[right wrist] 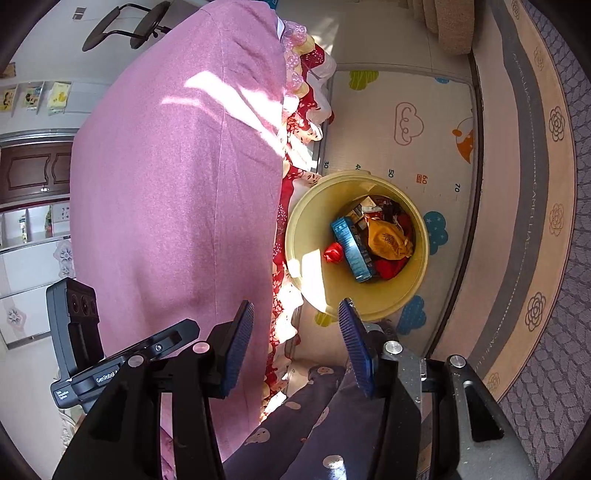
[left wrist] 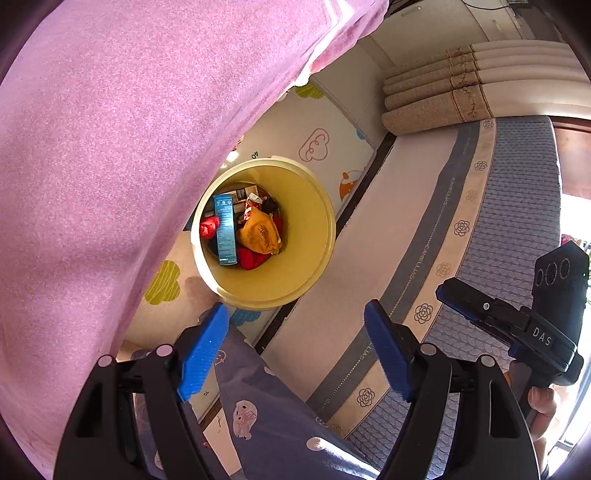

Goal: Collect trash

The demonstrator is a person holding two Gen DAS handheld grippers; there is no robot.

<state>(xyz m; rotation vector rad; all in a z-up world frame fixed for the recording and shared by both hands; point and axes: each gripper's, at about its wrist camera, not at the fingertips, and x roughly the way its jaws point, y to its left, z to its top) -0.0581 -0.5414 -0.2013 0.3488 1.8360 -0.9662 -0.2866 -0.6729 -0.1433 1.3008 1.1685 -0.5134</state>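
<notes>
Left gripper (left wrist: 297, 354) jaws apart and empty, right gripper (right wrist: 297, 350) likewise

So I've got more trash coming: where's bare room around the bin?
Free: play mat beyond the yellow bin, and between it and the mattress. Crowded: the pink blanket presses its other side; the bottom is full of trash.

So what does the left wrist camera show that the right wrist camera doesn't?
Only the left wrist view shows the stacked beige rolls and the open right gripper. Only the right wrist view shows the office chair, the red floral fabric under the pink blanket, and the left gripper. Both show the yellow bin holding a blue box and an orange bag, and the play mat.
</notes>
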